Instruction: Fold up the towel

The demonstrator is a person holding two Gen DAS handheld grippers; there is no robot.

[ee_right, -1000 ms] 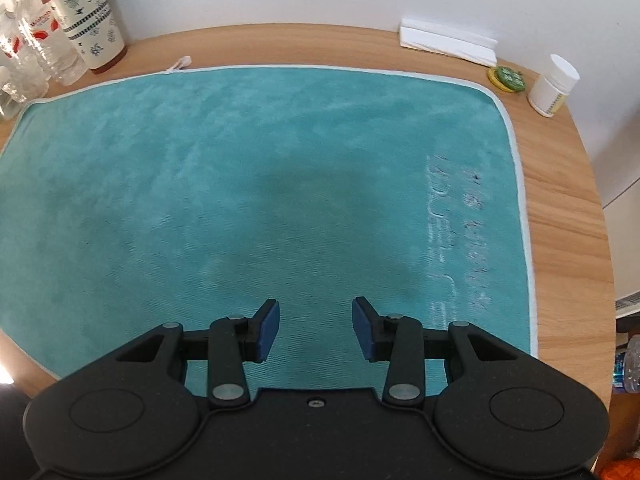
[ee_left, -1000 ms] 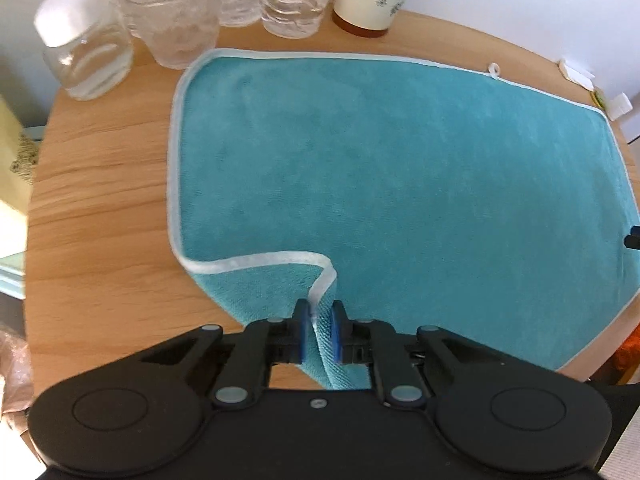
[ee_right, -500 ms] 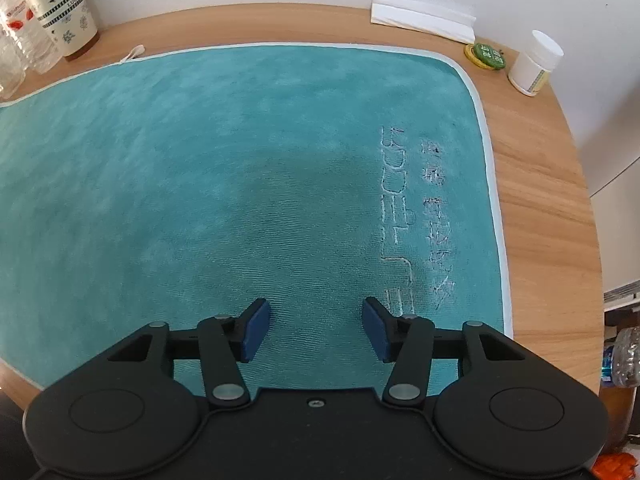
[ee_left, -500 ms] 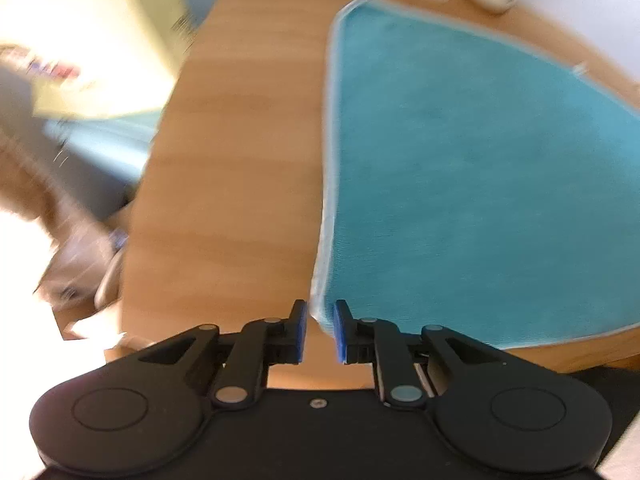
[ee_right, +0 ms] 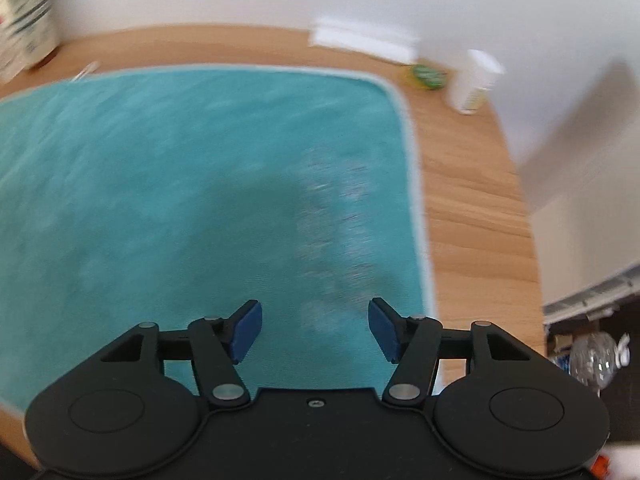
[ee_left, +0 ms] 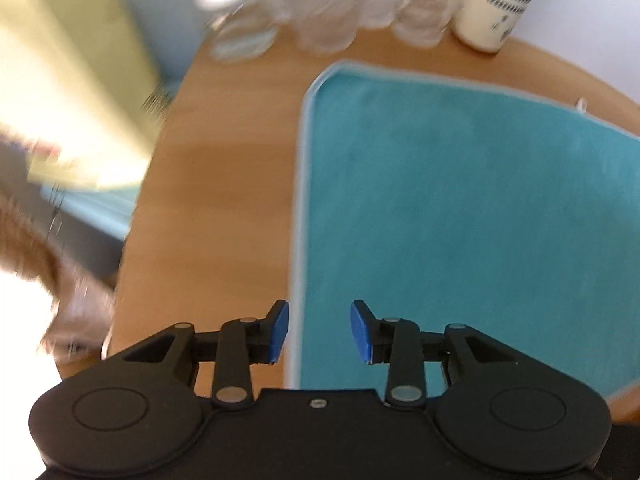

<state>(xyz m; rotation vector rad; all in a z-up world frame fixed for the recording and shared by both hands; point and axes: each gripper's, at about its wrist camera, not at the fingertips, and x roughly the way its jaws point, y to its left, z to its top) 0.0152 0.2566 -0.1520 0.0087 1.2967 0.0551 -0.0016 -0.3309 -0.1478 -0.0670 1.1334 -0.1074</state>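
Teal towel (ee_left: 472, 216) flat under both spread-jawed, empty grippers, left (ee_left: 319, 330) and right (ee_right: 315, 330); pale lettering (ee_right: 340, 232) only in right view

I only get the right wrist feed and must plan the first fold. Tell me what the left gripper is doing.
Observer: The left gripper is open and holds nothing; its jaws straddle the towel's white left hem.
Operator: Report what stands past that side of the towel.
Observer: A blurred cluster of clear containers stands at the table's far left, beside a white patterned cup.
Operator: Say whether the towel there is flat.
Observer: Yes, the towel lies flat on the table, with no corner lifted or folded in the left view.
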